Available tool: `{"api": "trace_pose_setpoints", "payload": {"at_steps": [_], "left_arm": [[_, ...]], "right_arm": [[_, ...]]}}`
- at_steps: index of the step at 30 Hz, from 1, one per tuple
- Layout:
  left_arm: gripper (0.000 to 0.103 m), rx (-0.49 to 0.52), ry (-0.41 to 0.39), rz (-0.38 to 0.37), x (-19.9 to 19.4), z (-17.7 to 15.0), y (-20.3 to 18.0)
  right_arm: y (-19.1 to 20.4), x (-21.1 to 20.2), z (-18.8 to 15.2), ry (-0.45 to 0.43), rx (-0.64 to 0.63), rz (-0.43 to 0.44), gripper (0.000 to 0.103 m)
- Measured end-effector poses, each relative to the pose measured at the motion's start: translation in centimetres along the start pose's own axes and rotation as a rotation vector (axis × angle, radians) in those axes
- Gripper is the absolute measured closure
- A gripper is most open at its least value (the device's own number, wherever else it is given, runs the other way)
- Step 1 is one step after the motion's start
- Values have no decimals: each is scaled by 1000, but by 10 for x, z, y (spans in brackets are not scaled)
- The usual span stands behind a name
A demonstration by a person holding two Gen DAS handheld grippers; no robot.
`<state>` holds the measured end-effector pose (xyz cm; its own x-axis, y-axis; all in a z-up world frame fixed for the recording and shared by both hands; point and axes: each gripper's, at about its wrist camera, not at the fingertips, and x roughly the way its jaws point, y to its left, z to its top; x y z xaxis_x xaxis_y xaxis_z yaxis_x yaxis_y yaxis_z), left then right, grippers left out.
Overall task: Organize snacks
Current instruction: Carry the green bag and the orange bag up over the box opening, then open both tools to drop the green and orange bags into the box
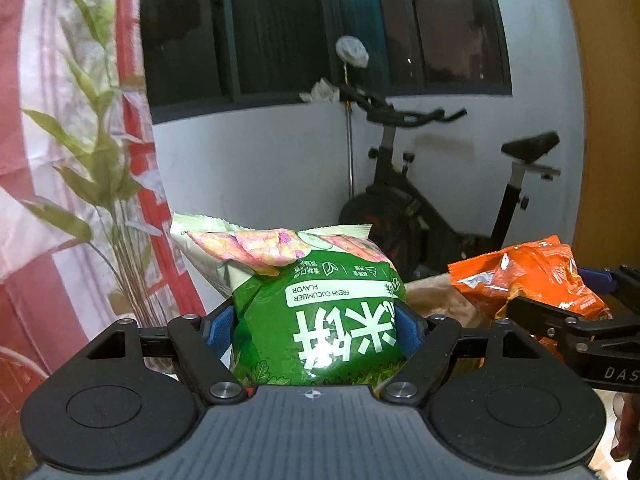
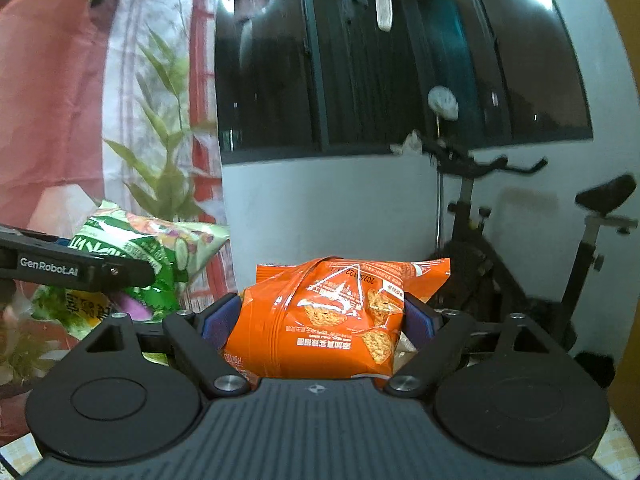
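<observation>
Your left gripper (image 1: 316, 330) was closed partway on a green bag (image 1: 316, 312), its blue pads (image 1: 218, 330) pressing into both sides of the puffy packet. You held the bag upside down: the white lettering and the words "FRESH CUCUMBER FLAVOR" read inverted. Its long axis ran away from the camera and upward, with one crimped seam at the far, top end and the other end tucked down against the gripper body. The bag was lifted, touching nothing but the pads.

Your right gripper (image 2: 318, 322) was likewise closed partway on an orange bag (image 2: 320, 320), blue pads (image 2: 216, 326) squeezing its crumpled sides. Its print was also inverted, showing a white triangle and pictures of triangular chips. Its long axis pointed away from the camera, with the crimped seam at the far end and slightly raised.

The two bags were held side by side, near each other but apart. From the left view, the orange bag sat to the right; from the right view, the green bag sat to the left, tilted.

Beyond the bags stood a leafy plant (image 1: 96, 152) on the left before a red and white cloth (image 1: 24, 100). Farther back, an exercise bike (image 1: 440, 184) stood against a white wall (image 1: 260, 160) beneath a dark window (image 1: 280, 28).
</observation>
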<state>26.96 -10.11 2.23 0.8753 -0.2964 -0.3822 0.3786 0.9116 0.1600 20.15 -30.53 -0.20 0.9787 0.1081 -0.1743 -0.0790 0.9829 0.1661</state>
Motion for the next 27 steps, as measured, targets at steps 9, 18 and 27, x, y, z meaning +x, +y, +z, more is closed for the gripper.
{"api": "trace_pose_setpoints", "payload": {"at_steps": [9,18,27], "left_arm": [[22,-14,111,-96,43,-14,1],[15,-68,148,-108,44,-28,13],[15,-111,145,-71,2,-38,25]], "right_arm": [[-16,36,-11,141,44,-12,16],[-27,38,-18,226,115,-28,8],[-21,15,-10,222,107,1,8]]}}
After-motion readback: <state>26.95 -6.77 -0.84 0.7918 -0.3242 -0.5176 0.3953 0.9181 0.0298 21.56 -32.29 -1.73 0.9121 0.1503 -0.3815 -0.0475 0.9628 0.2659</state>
